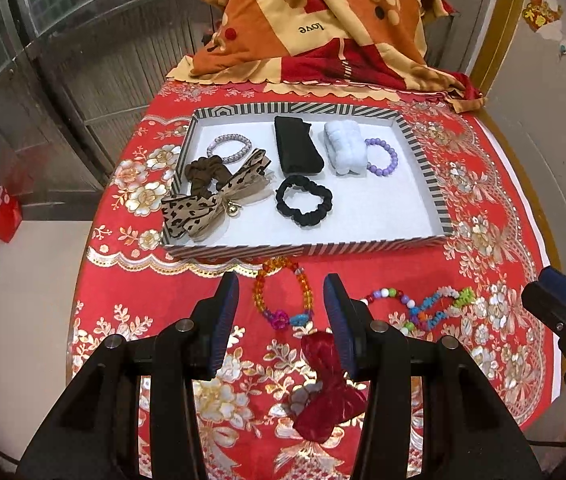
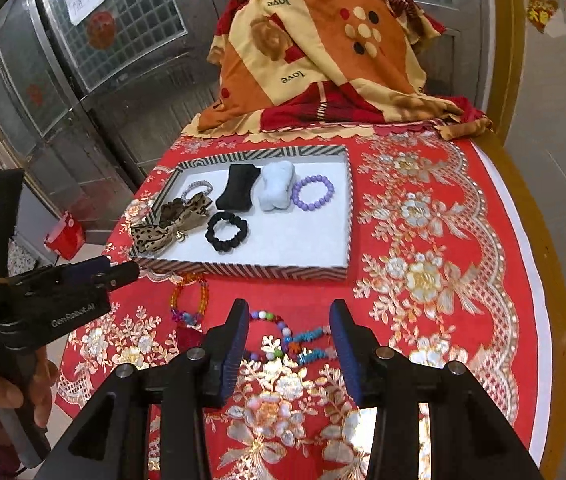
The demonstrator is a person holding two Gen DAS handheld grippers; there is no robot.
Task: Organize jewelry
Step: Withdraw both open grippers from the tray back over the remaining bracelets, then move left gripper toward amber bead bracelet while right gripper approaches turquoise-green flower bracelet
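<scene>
A shallow striped tray [image 1: 423,148] with a white floor sits on the red, gold-flowered cloth [image 1: 495,216]. Inside lie a ruffled black scrunchie [image 1: 303,200], a leopard bow [image 1: 207,204], a brown scrunchie [image 1: 207,172], black [image 1: 297,146] and white [image 1: 343,146] cushions, and a purple bead bracelet [image 1: 383,157]. Before the tray lie an orange bead bracelet [image 1: 283,296], a multicoloured strand [image 1: 423,308] and a glossy red bow [image 1: 323,392]. The left gripper [image 1: 281,316] and right gripper [image 2: 289,340] tilt down over these, jaws apart and empty.

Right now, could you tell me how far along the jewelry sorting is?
Done: the striped tray holds scrunchies, a leopard bow and two bracelets. In hand: nothing; left gripper and right gripper are open. Left: rainbow bracelet, bead string, red bow.
</scene>
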